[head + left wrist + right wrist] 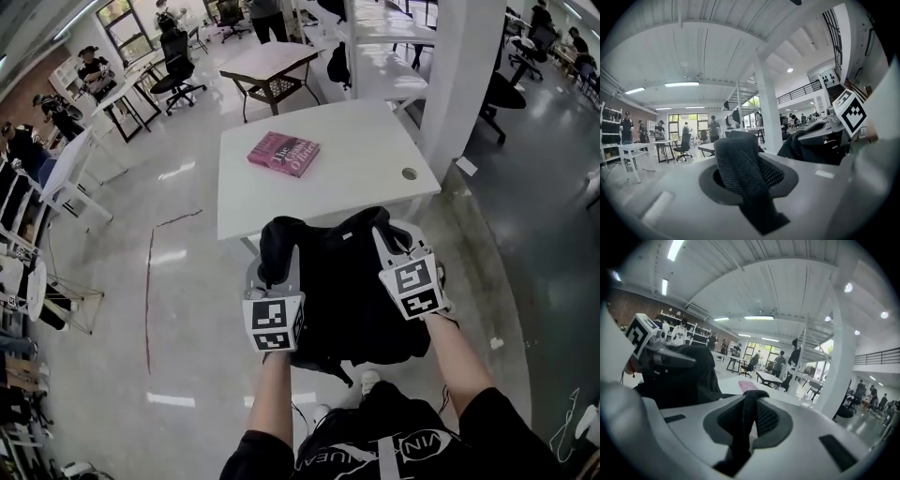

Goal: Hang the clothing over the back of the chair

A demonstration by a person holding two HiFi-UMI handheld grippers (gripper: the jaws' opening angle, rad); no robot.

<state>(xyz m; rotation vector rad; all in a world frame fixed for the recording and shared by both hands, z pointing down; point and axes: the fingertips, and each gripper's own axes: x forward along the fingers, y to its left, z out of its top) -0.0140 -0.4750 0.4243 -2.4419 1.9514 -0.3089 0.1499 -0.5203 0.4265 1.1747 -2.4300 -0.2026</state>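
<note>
A black garment (342, 291) hangs spread between my two grippers, just in front of the person's body in the head view. My left gripper (277, 251) is shut on a fold at the garment's left top corner. That fold is the thick dark knit fabric (740, 173) bunched between the jaws in the left gripper view. My right gripper (386, 234) is shut on the right top corner, where a thin black strip of cloth (746, 423) is pinched. The garment covers whatever stands below it, so no chair back shows plainly.
A white table (347, 159) stands right behind the garment, with a pink book (283, 153) on it. A white pillar (464, 75) rises at the right. Farther back are another table (272, 61), office chairs and several people. Grey floor lies to the left.
</note>
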